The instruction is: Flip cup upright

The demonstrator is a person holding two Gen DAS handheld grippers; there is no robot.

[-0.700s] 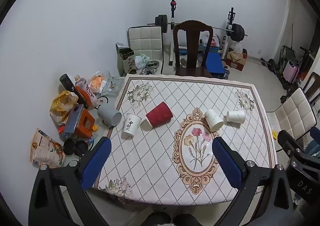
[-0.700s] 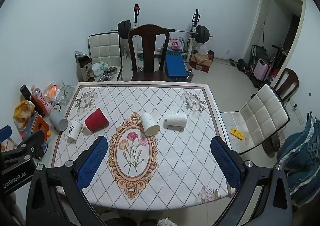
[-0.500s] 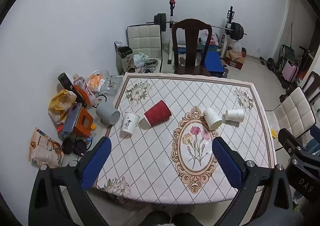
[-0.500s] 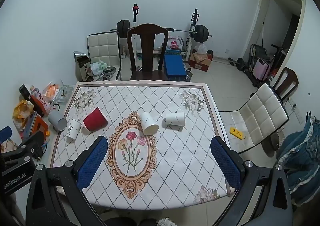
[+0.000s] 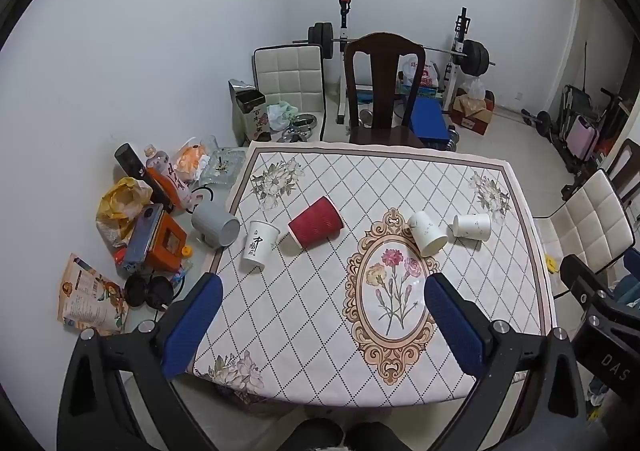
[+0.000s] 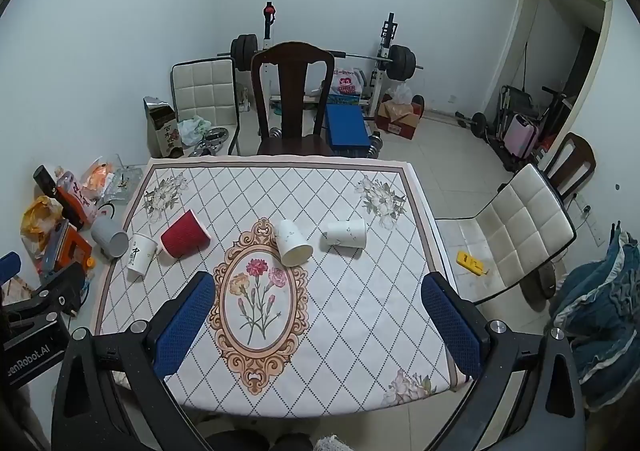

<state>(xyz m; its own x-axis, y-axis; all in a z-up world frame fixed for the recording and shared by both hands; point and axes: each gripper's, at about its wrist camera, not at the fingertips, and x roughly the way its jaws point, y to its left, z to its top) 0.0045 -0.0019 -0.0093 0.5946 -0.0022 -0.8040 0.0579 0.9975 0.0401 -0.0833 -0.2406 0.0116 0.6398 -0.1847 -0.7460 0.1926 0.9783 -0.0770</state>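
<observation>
Several cups lie on their sides in a row across the table: a grey mug (image 5: pixel 215 226) at the left edge, a white paper cup with black writing (image 5: pixel 259 243), a red ribbed cup (image 5: pixel 316 222), and two white marbled cups (image 5: pixel 427 233) (image 5: pixel 472 226). They also show in the right wrist view: red cup (image 6: pixel 185 239), marbled cups (image 6: pixel 293 242) (image 6: pixel 346 234). My left gripper (image 5: pixel 320 327) is open and empty, high above the near table edge. My right gripper (image 6: pixel 318 323) is open and empty, likewise high and apart from the cups.
The table (image 5: pixel 304 331) carries a diamond-patterned floral cloth. A dark wooden chair (image 5: pixel 384 91) stands at its far side, a white chair (image 6: pixel 520 235) to the right. Clutter of bottles, bags and boxes (image 5: pixel 152 211) lies left of the table. Gym weights stand at the back wall.
Both grippers have drawn back and up slightly, so the table looks a little smaller and higher in view. The cups have not moved. Both stay open.
</observation>
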